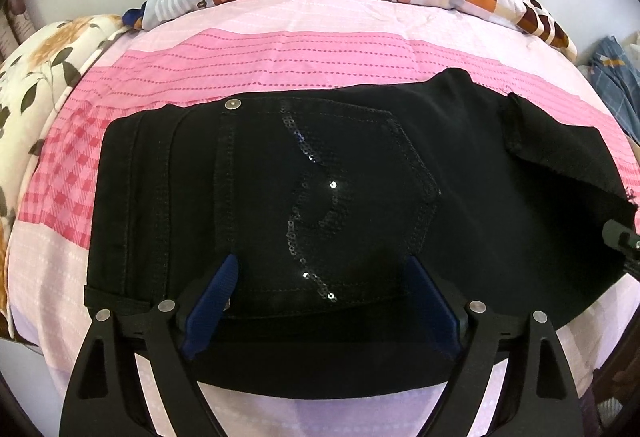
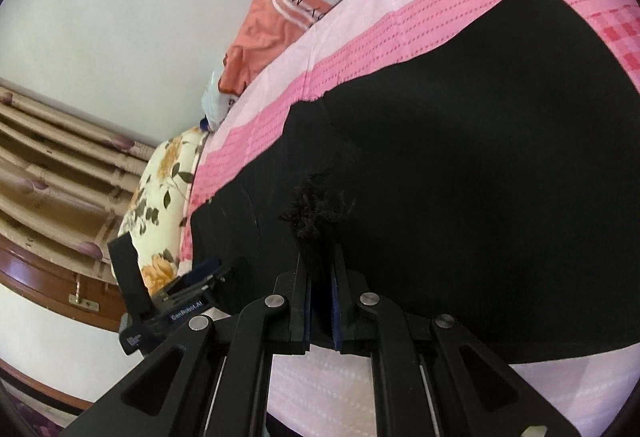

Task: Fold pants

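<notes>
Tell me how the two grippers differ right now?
The left gripper is wide open, its blue pads spread above the sequined back pocket of the black pants. The right gripper is nearly closed, pinching the pants' frayed hem. Both are black with blue pads, over the pink bedsheet.

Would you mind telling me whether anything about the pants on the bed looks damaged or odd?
The black pants have a frayed leg hem, loose threads sticking out just ahead of the right gripper, which is shut on that edge. Otherwise nothing stands out.
</notes>
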### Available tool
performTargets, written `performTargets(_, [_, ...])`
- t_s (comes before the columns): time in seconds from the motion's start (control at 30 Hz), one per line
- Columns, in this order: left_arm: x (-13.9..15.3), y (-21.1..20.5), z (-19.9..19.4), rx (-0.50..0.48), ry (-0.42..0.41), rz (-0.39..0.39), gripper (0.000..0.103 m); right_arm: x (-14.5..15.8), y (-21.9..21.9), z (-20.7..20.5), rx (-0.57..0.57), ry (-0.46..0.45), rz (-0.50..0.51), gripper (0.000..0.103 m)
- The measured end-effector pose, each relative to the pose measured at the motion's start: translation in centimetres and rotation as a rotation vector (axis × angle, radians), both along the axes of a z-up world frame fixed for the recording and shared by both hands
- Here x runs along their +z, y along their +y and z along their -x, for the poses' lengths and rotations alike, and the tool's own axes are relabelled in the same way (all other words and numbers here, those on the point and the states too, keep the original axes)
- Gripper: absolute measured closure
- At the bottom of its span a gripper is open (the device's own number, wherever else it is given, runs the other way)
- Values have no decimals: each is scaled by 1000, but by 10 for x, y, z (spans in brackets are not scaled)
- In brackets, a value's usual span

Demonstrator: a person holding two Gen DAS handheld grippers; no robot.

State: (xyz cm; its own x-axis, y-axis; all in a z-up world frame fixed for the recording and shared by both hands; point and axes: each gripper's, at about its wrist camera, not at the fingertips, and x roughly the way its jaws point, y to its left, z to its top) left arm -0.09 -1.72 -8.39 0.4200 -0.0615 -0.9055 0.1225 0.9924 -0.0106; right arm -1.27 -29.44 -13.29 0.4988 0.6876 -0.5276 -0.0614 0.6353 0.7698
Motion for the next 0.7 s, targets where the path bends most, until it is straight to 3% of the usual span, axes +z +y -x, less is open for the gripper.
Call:
performTargets(0.43, [-4, -8, 1, -26, 8, -13, 14, -5, 14, 0, 54, 1, 43, 93])
performTargets(0.7, [-6, -10, 0, -31, 10, -22, 12, -6, 24, 0, 88, 2, 62, 85])
